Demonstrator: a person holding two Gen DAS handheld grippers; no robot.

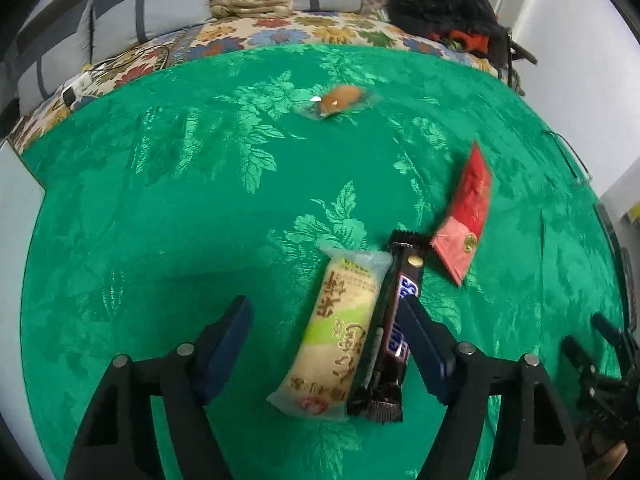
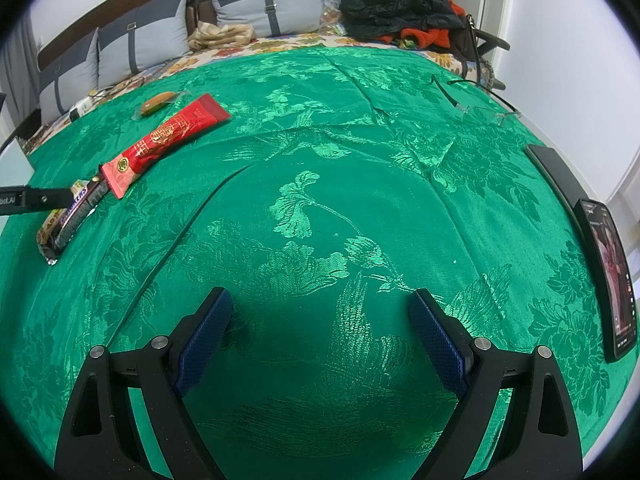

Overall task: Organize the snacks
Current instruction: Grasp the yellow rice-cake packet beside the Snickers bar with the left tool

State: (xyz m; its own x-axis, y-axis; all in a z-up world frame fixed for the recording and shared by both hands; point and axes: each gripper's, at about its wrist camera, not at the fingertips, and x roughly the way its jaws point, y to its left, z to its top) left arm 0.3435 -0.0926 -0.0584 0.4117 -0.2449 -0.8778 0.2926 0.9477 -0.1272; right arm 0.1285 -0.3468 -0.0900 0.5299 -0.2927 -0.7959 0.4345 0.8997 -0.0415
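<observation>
four snacks: one cream roll pack (image 1: 338,332), one snickers bar (image 1: 394,328), one red packet (image 1: 466,220), one wrapped bun (image 1: 340,99).

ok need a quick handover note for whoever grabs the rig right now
Left gripper: open over the cake roll and Snickers, holding nothing.
Right gripper: open, empty, above bare cloth.
Done: roll and Snickers lie side by side, red pack just past them.
Left: the bun sits apart at the far side and looks like the next one to bring over.

A home bedroom: grey pillows (image 2: 256,4) against a headboard (image 2: 112,4); piled clothes (image 2: 400,4).
</observation>
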